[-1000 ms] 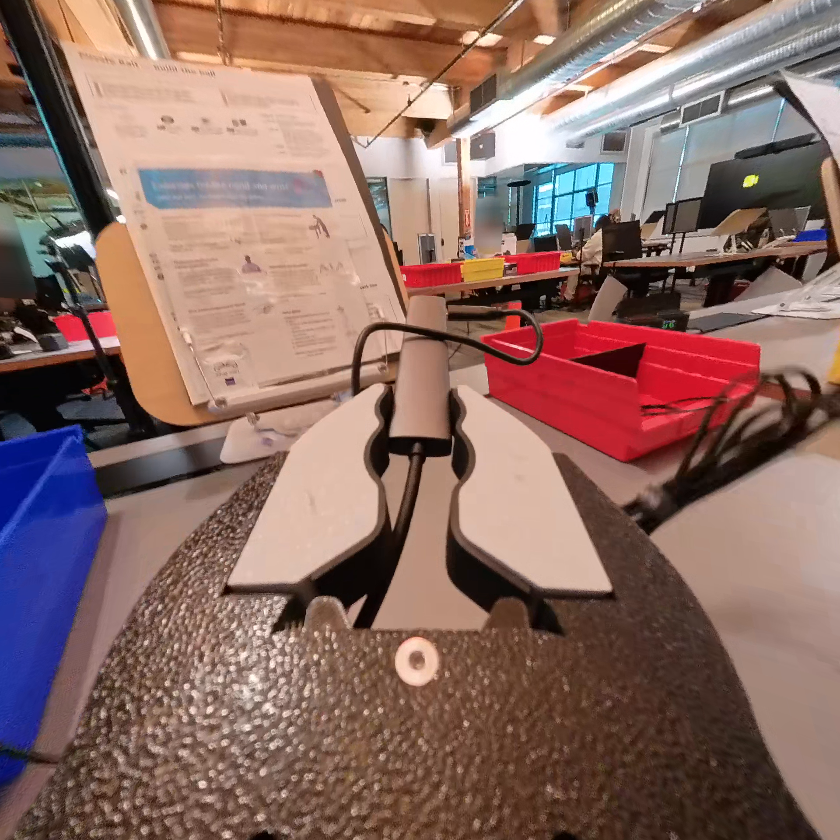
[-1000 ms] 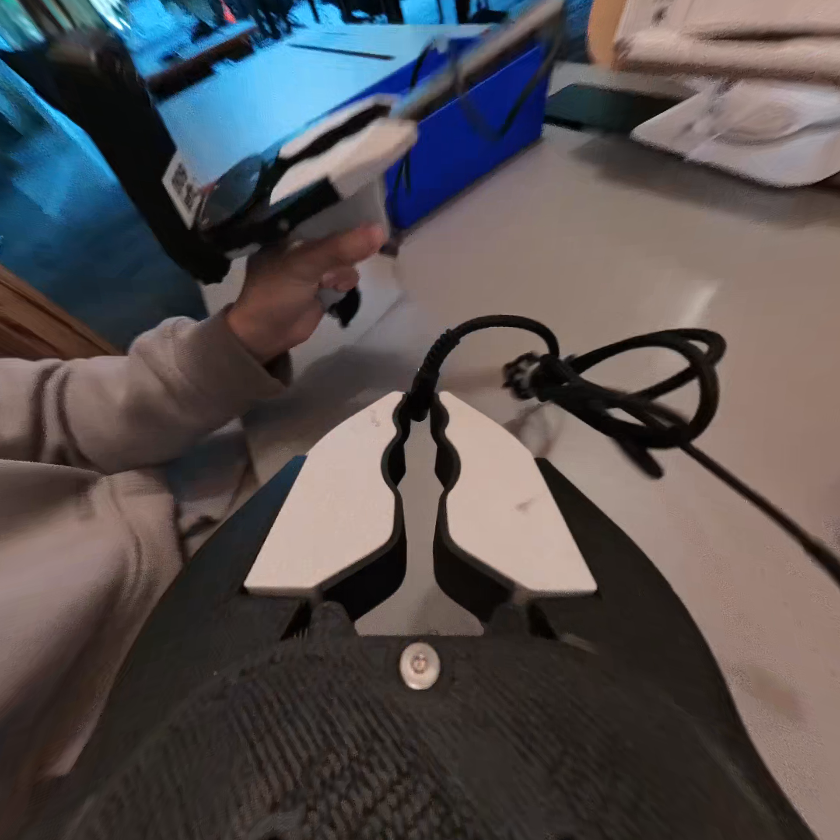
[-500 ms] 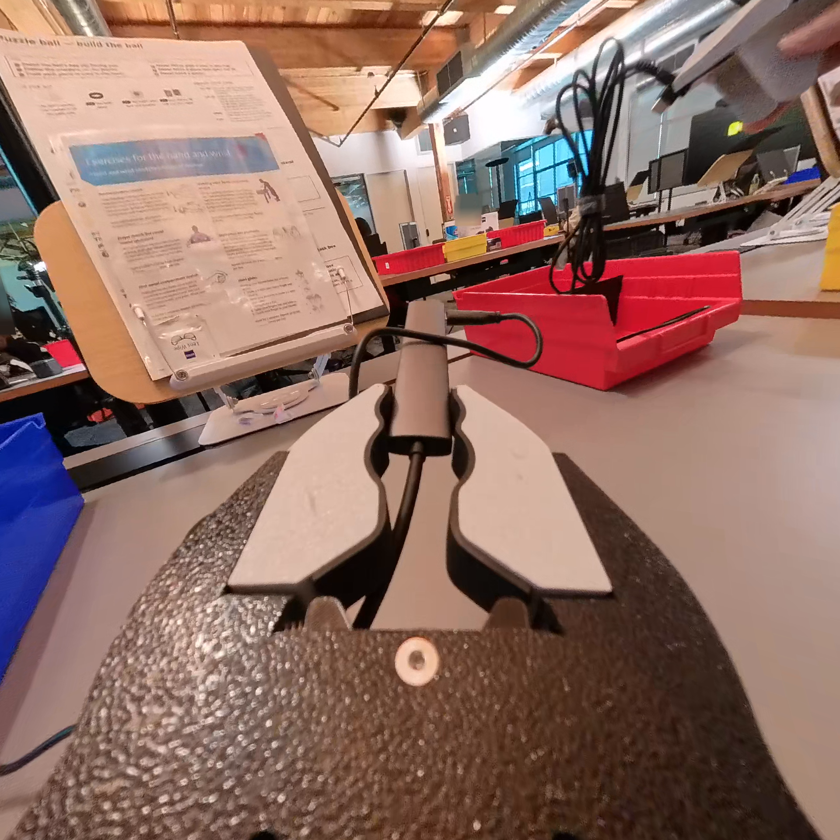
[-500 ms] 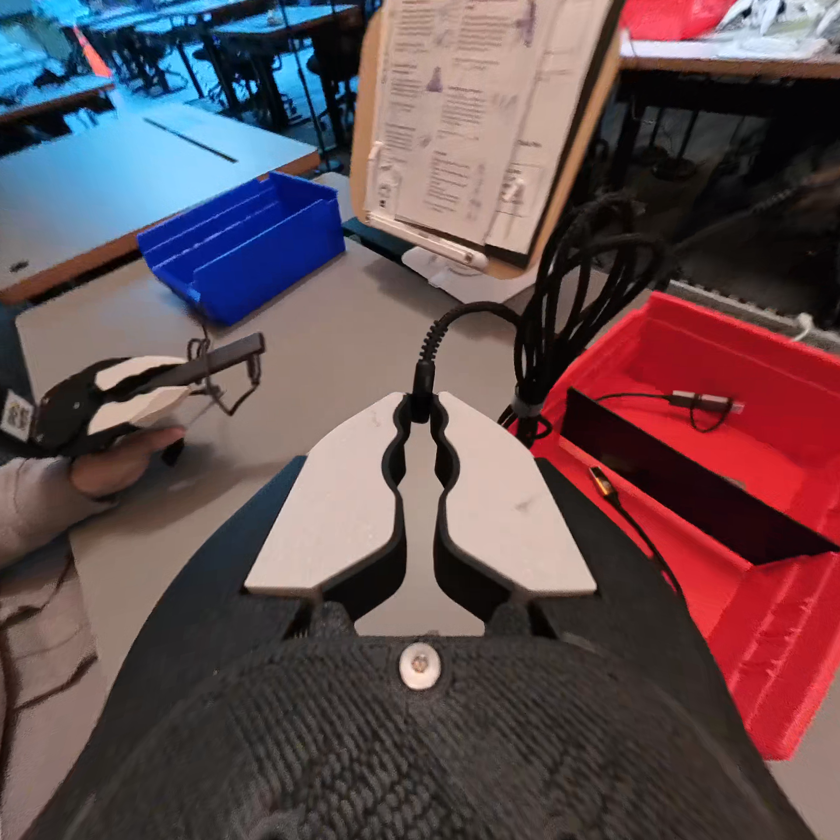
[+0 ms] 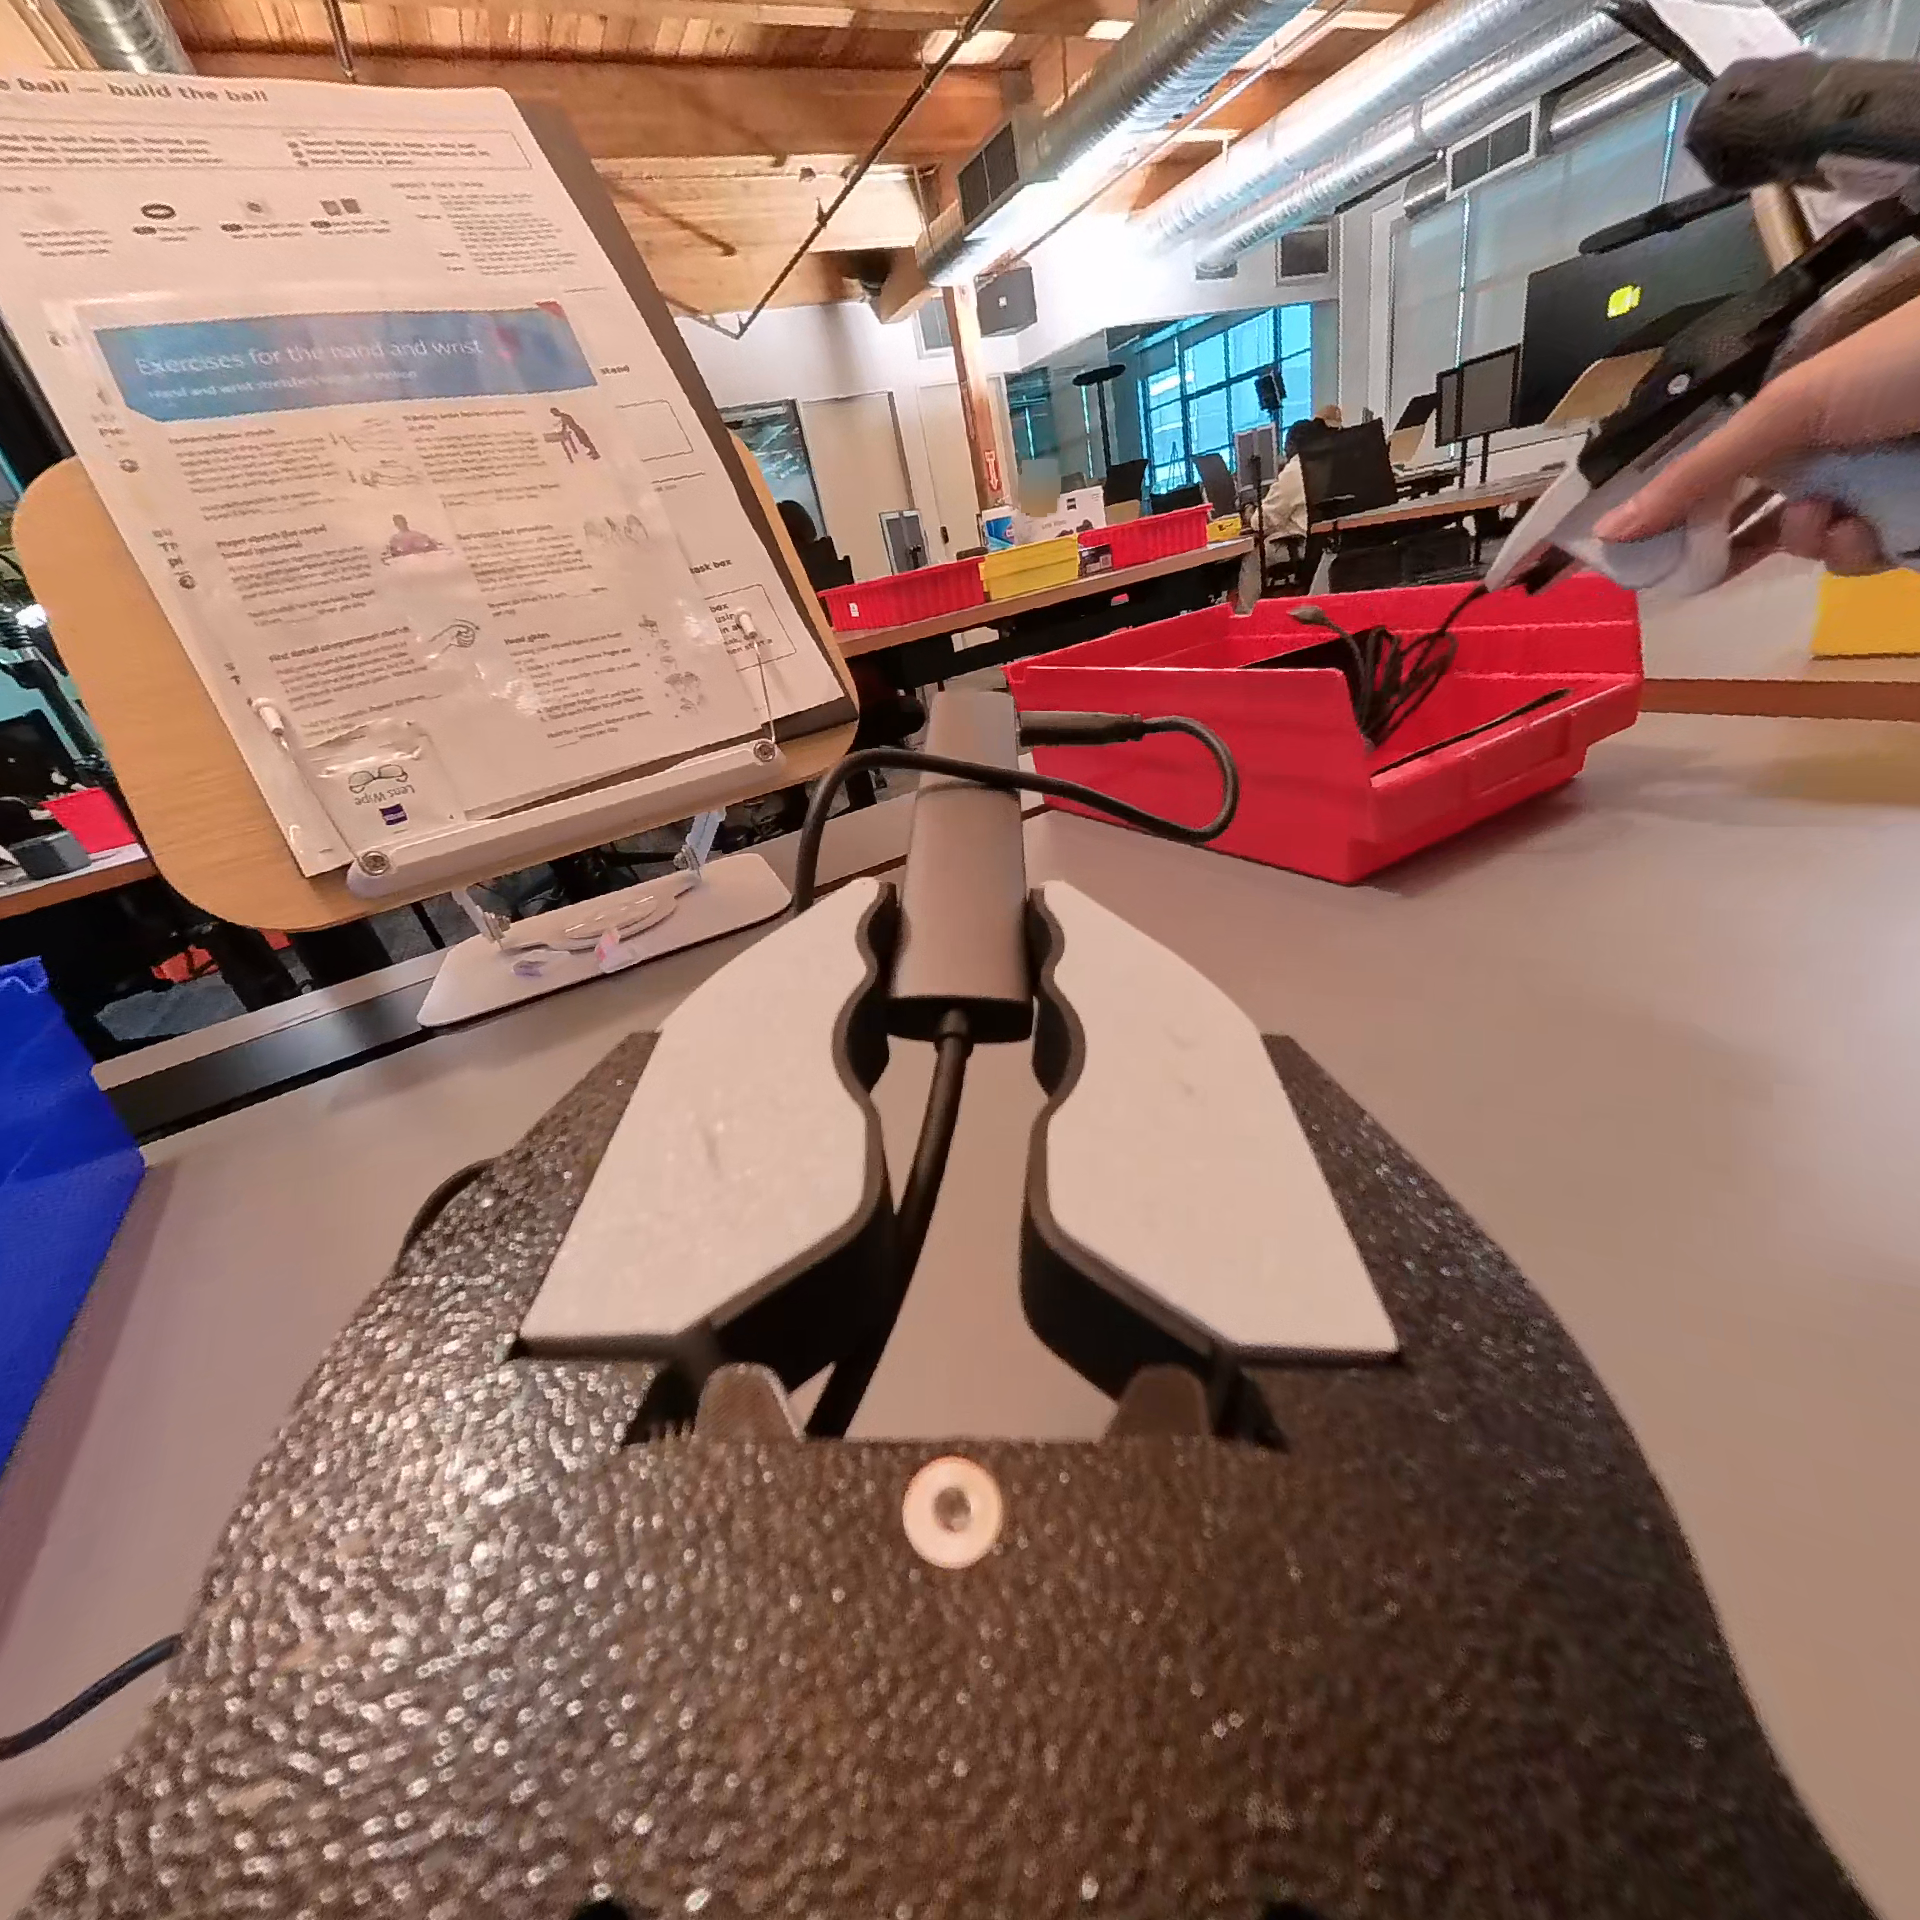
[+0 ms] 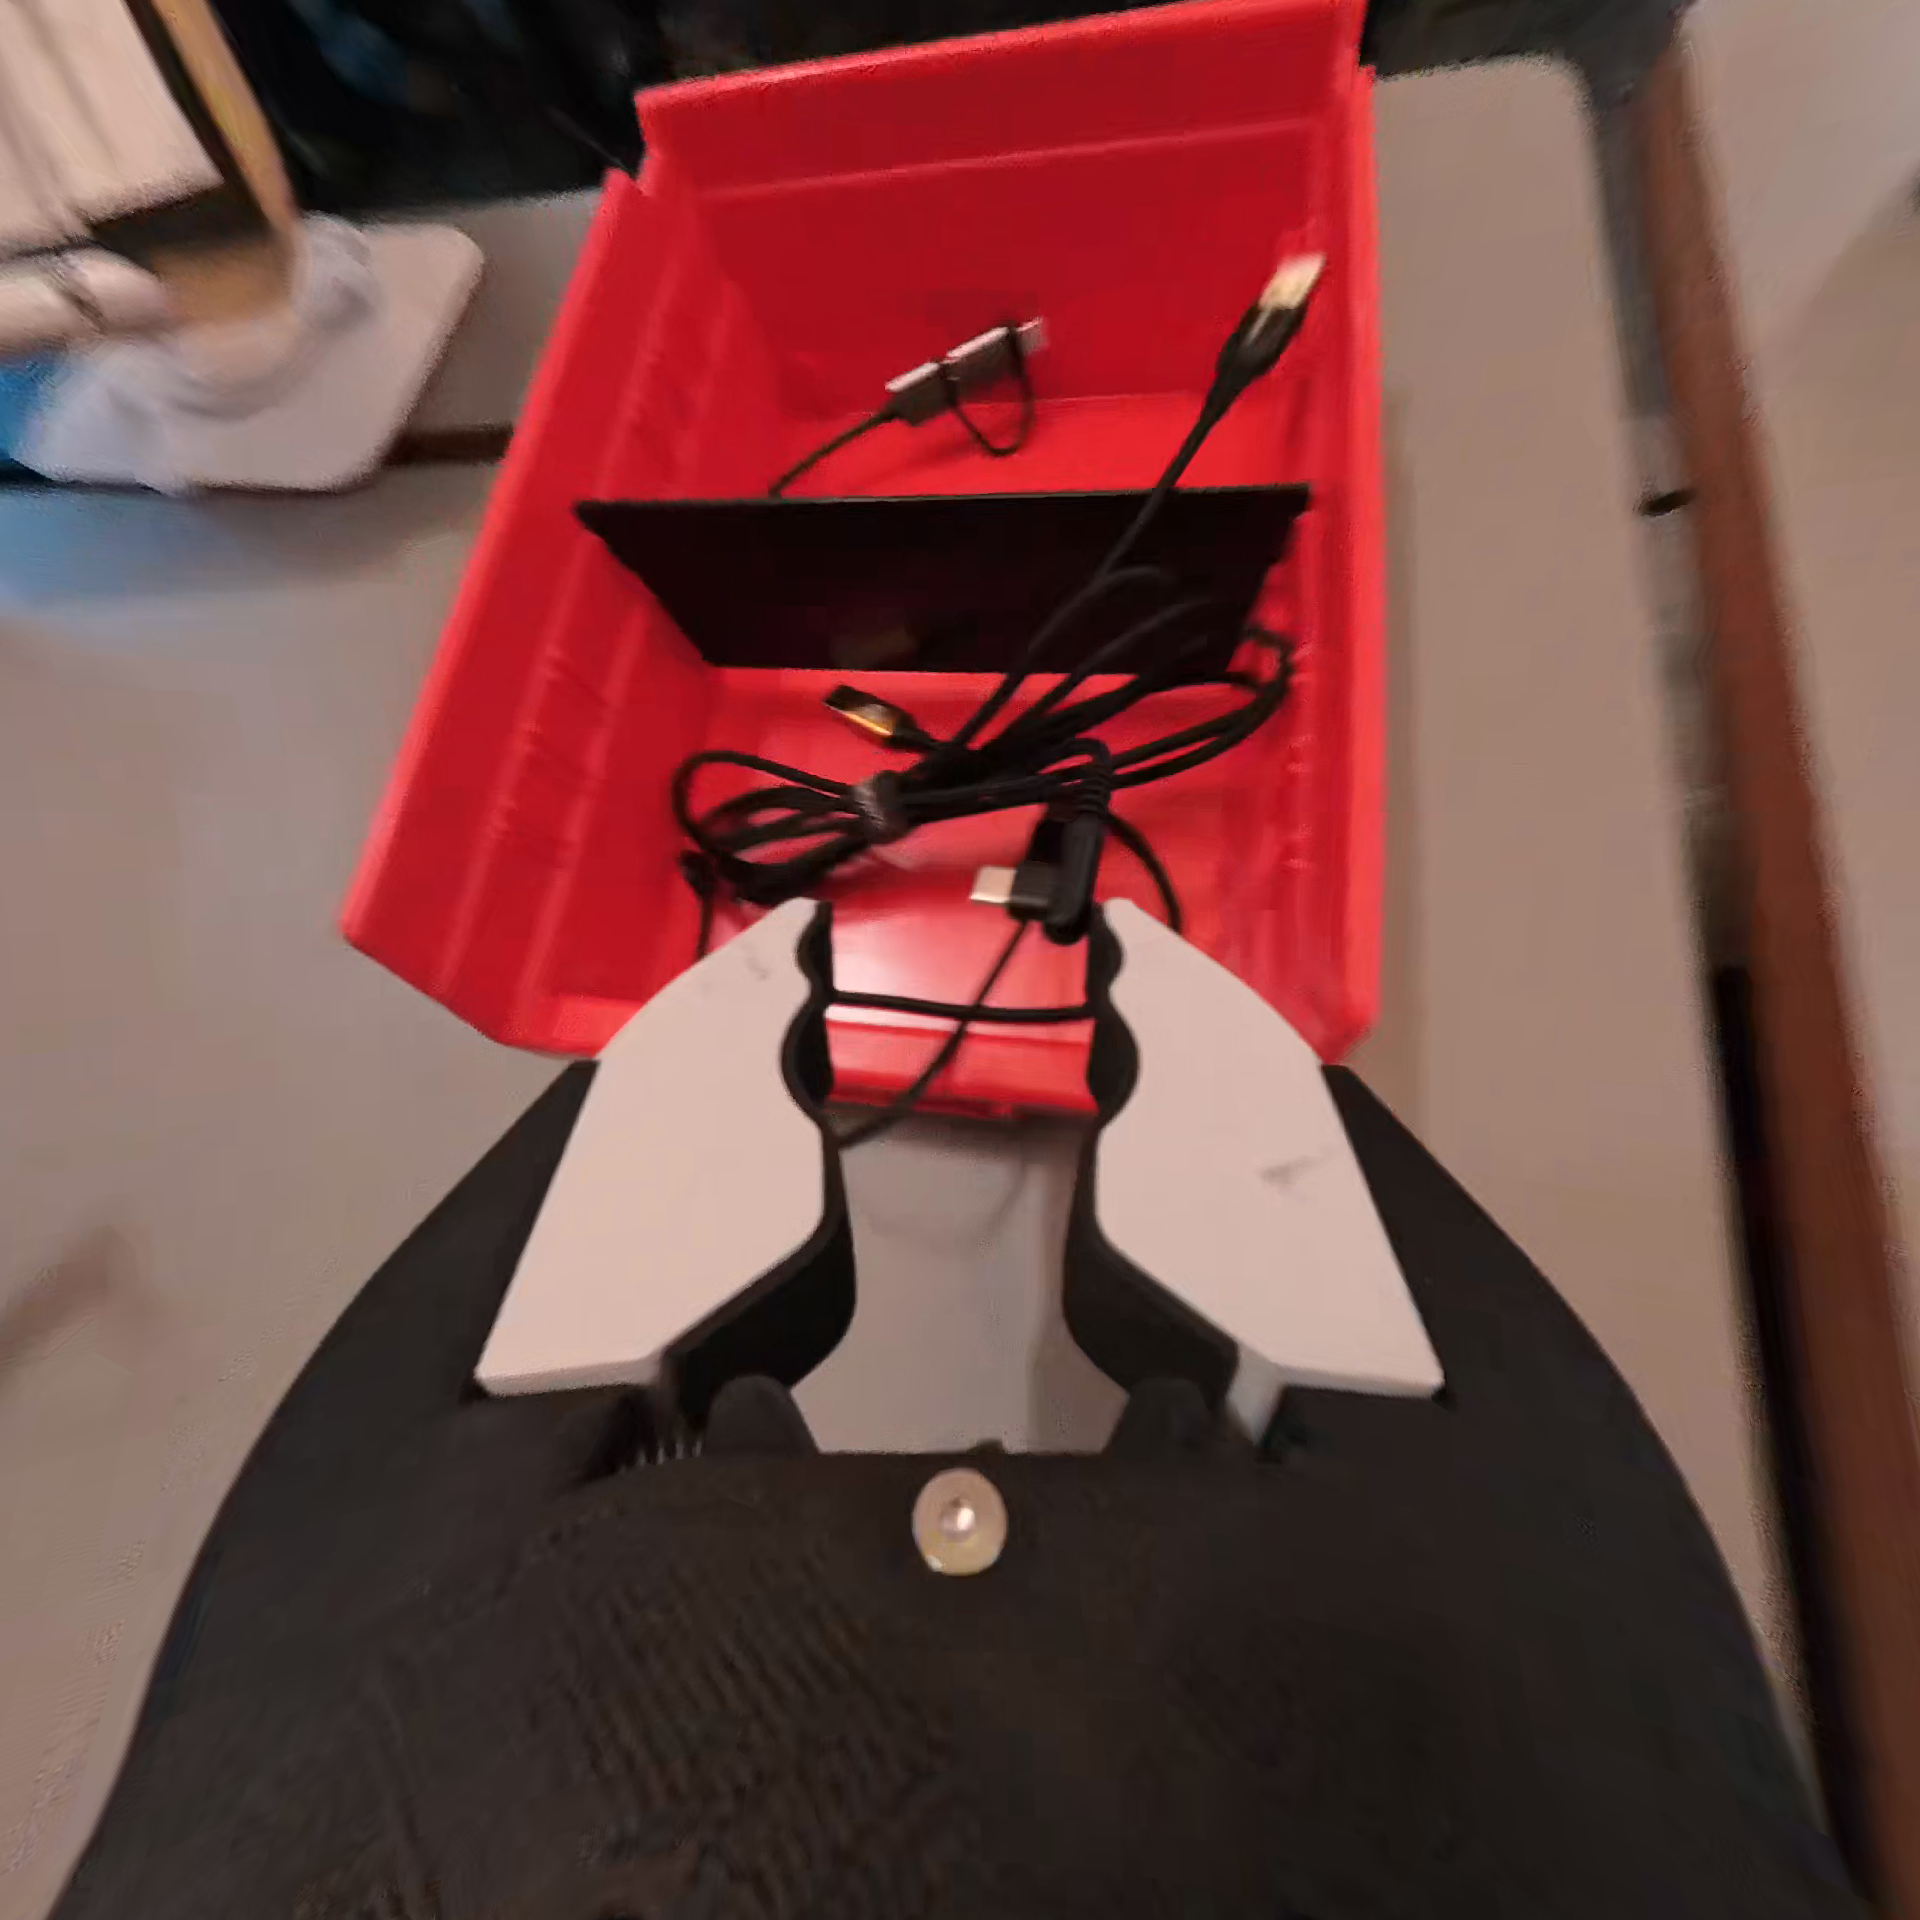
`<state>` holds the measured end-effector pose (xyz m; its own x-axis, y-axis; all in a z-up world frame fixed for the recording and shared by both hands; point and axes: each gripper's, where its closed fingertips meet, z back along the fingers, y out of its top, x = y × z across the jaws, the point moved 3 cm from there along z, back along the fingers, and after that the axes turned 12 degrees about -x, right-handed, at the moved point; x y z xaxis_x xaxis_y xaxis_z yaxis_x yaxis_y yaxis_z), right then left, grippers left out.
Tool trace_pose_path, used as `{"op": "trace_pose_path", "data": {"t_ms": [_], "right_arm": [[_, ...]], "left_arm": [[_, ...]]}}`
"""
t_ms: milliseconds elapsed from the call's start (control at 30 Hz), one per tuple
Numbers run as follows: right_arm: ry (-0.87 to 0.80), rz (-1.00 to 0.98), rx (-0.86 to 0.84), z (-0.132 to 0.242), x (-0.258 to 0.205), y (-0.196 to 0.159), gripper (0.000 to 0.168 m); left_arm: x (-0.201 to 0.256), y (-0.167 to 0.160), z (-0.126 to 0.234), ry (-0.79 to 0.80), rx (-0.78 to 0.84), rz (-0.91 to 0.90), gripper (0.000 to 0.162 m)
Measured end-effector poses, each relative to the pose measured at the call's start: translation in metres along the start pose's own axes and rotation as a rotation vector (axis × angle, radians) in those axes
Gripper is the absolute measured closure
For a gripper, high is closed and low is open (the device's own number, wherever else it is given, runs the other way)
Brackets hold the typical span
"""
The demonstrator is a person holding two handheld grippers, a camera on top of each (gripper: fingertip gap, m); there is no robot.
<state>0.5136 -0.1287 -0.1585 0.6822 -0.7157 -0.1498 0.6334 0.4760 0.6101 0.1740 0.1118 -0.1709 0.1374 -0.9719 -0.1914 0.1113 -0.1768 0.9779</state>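
Note:
My left gripper point(image 5: 961, 914) is shut on a slim grey hub point(image 5: 964, 862) with a black lead that loops back into its far end; I hold it above the grey table. My right gripper point(image 6: 956, 920) is open over the near edge of a red bin point(image 6: 499, 727). A bundled black cable point(image 6: 904, 805) lies in the bin's near compartment, one strand still draped between my fingers. In the left wrist view the right gripper point(image 5: 1538, 566) hangs over the red bin point(image 5: 1247, 790) with the cable point(image 5: 1392, 675) below it.
A black divider point(image 6: 935, 582) splits the bin; a small adapter cable point(image 6: 956, 390) lies in the far compartment. A document stand point(image 5: 395, 499) with printed sheets stands at the back left. A blue bin point(image 5: 52, 1164) sits at the left. The table's wooden edge point(image 6: 1766, 831) runs along the right. My hands' fingertips stand some 40 centimeters from each other.
My right gripper carried the cable bundle from the table over to the red bin and opened; the bundle now lies in the bin. My left gripper kept holding the hub, shifting slightly.

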Motion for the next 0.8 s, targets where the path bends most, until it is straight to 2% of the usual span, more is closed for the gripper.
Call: {"op": "trace_pose_path", "data": {"t_ms": [33,100,200,267,400,500,567,700,800], "right_arm": [[-0.079,0.064,0.003,0.008,0.0,-0.001,0.118],[-0.207,0.156,0.051,0.027,-0.006,-0.001,0.101],[-0.228,0.253,0.13,0.041,-0.031,0.0,0.103],[-0.078,0.255,0.139,0.039,-0.063,-0.004,0.102],[0.476,0.267,0.247,0.043,-0.176,-0.022,0.108],[0.832,0.262,0.262,0.041,-0.254,-0.048,0.114],[0.898,0.272,0.252,0.03,-0.281,-0.062,0.115],[0.803,0.292,0.235,0.002,-0.291,-0.072,0.108],[0.965,0.168,0.253,0.001,-0.293,-0.071,0.125]], "left_arm": [[0.0,0.0,0.0,-0.004,0.003,0.007,0.139],[-0.002,0.001,0.0,-0.005,0.005,0.023,0.139],[-0.002,0.0,0.0,-0.009,0.002,0.035,0.139],[-0.003,-0.001,0.0,-0.008,0.004,0.034,0.139],[0.0,0.003,0.003,-0.049,0.037,0.039,0.139],[0.007,0.005,0.003,-0.106,0.05,0.031,0.139],[0.006,0.005,0.003,-0.101,0.05,0.029,0.139],[0.004,0.003,0.004,-0.128,0.048,0.063,0.139],[0.005,0.002,0.003,-0.136,0.041,0.063,0.139]]}}
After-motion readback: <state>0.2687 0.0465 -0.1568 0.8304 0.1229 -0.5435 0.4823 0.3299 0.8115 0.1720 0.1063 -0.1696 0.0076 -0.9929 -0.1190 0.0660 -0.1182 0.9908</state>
